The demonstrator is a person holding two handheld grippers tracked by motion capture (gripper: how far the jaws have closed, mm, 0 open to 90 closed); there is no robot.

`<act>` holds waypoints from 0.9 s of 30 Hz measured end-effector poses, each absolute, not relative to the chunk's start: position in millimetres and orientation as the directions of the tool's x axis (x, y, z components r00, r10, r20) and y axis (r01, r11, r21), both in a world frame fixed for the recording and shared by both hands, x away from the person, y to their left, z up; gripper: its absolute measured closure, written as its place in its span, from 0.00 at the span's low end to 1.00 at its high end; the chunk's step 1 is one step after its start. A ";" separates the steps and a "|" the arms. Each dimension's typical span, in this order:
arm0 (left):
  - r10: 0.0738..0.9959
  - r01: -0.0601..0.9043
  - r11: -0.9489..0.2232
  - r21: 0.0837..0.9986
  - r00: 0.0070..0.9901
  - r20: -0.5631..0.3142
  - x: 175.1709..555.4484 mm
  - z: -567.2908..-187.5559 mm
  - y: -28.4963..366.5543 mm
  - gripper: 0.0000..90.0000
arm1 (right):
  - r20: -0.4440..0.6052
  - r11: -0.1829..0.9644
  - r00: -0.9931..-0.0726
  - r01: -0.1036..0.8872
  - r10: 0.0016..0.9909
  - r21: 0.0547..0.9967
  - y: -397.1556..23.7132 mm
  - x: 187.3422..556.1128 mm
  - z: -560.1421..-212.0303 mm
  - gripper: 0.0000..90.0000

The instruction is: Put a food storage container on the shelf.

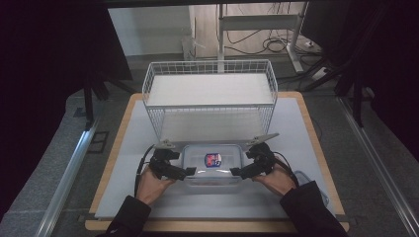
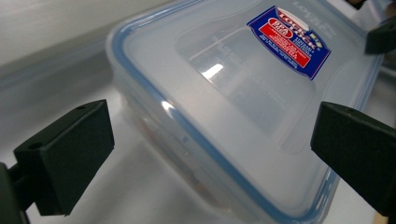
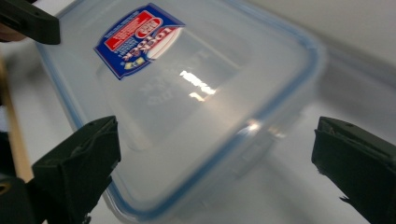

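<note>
Left gripper, jaws wide apart, set at the left end of the box; its own view looks between the two black jaws onto the box, one corner lying between them, no contact visible. Right gripper, jaws likewise wide apart, at the box's right end; its view shows the near corner of the box between the jaws, also without clear contact.

Box: clear plastic, rectangular, rounded corners, with a translucent lid edged by a blue seal. A blue-and-red label sits on the lid; its print is too small and blurred to read. Contents cannot be made out through the cloudy plastic. The box rests on the grey surface, near the front edge, just before a white wire basket.

A hand and dark sleeve hold each gripper from below. Beside the right hand, a second clear item is largely hidden by the sleeve and cannot be identified. The far jaw tips are cut off at the frame edges in both gripper views.
</note>
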State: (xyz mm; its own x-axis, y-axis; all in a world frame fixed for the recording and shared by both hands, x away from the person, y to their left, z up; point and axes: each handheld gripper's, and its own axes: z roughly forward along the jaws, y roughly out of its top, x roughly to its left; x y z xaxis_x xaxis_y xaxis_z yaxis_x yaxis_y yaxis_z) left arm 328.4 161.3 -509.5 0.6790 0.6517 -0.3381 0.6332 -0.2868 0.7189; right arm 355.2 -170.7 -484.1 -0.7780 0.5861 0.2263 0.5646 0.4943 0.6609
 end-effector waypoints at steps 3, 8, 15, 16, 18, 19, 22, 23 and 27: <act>0.622 0.651 -0.287 0.702 0.684 -0.380 331.3 -512.3 160.1 0.00 | 0.294 0.481 -0.763 0.607 0.576 0.633 -165.5 360.3 -487.8 0.01; 0.597 0.681 -0.292 0.671 0.678 -0.428 332.2 -515.1 157.3 0.00 | 0.411 0.440 -0.716 0.683 0.565 0.583 -166.8 367.2 -494.6 0.04; 0.640 0.635 -0.320 0.703 0.692 -0.334 313.1 -501.6 152.9 0.04 | 0.359 0.439 -0.727 0.657 0.586 0.613 -170.4 355.8 -482.0 0.20; 0.646 0.628 -0.317 0.711 0.691 -0.323 309.2 -500.1 153.8 0.07 | 0.353 0.432 -0.726 0.654 0.590 0.621 -171.8 353.2 -480.4 0.23; 0.650 0.624 -0.296 0.724 0.686 -0.326 302.4 -498.1 157.9 0.14 | 0.353 0.410 -0.721 0.652 0.596 0.638 -175.3 347.2 -478.3 0.29; 0.649 0.623 -0.285 0.729 0.685 -0.331 297.9 -498.1 161.4 0.20 | 0.363 0.397 -0.717 0.655 0.595 0.642 -178.5 341.8 -477.9 0.33; 0.643 0.632 -0.285 0.721 0.684 -0.345 293.6 -501.0 163.4 0.25 | 0.371 0.388 -0.714 0.658 0.594 0.645 -181.3 336.9 -478.4 0.35; 0.644 0.636 -0.275 0.722 0.679 -0.353 288.7 -502.1 164.9 0.28 | 0.367 0.385 -0.716 0.653 0.594 0.652 -182.8 333.2 -478.2 0.37; 0.648 0.638 -0.256 0.726 0.671 -0.361 285.2 -500.6 167.1 0.33 | 0.368 0.382 -0.715 0.654 0.594 0.653 -184.5 329.9 -477.0 0.40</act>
State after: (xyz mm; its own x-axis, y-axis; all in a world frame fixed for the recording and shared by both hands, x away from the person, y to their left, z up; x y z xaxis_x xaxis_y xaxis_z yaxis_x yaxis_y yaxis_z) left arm 285.2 167.1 -500.6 0.6707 0.6478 -0.3613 0.6383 -0.2561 0.7259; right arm 329.9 -184.5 -477.0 -0.7148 0.5945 0.3683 0.6542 0.3824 0.6525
